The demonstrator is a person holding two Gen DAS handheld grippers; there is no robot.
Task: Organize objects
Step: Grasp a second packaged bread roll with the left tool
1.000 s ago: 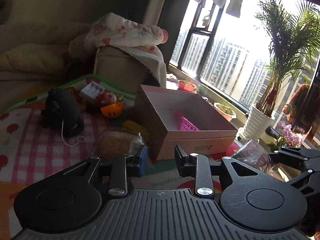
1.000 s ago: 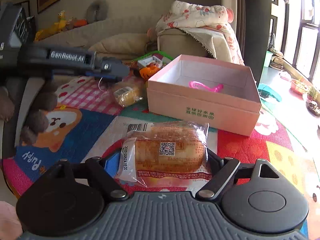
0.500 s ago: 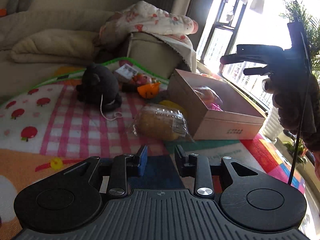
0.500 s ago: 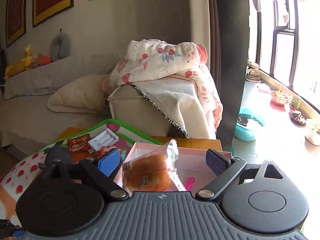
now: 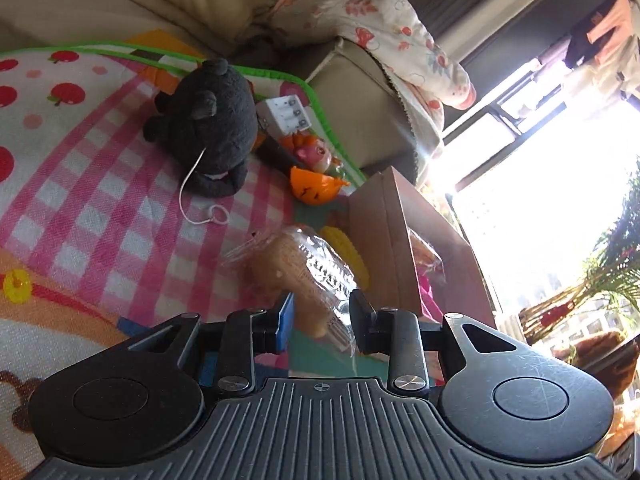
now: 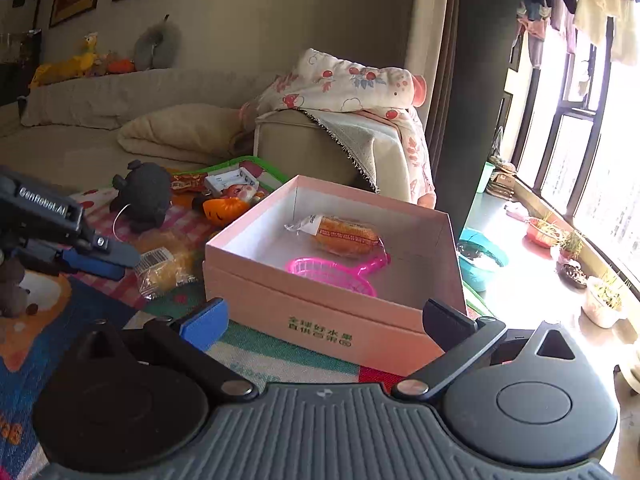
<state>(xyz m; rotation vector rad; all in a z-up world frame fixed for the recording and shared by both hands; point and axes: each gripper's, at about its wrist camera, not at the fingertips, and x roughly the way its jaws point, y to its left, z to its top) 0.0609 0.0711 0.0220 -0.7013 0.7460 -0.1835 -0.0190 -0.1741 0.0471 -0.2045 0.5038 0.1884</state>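
A pink cardboard box (image 6: pixel 320 320) stands open on the play mat; it also shows in the left wrist view (image 5: pixel 384 240). Inside lie a wrapped bread (image 6: pixel 344 234) and a pink toy net (image 6: pixel 332 272). My right gripper (image 6: pixel 326 318) is open and empty, in front of the box. A second wrapped bread (image 5: pixel 308 276) lies on the mat left of the box, also seen in the right wrist view (image 6: pixel 166 266). My left gripper (image 5: pixel 322 316) is open, its fingers on either side of that bread's near end, apart from it.
A dark plush toy (image 5: pixel 208 120), an orange toy (image 5: pixel 316 188), a small figure (image 5: pixel 316 154) and a white charger (image 5: pixel 284 114) lie on the mat behind. A sofa arm with a flowered blanket (image 6: pixel 348 84) stands behind the box. Plant pots (image 6: pixel 600 300) line the window sill.
My right gripper let go of its wrapped bread, which now lies in the box, and drew back. My left gripper moved down to the second bread on the mat.
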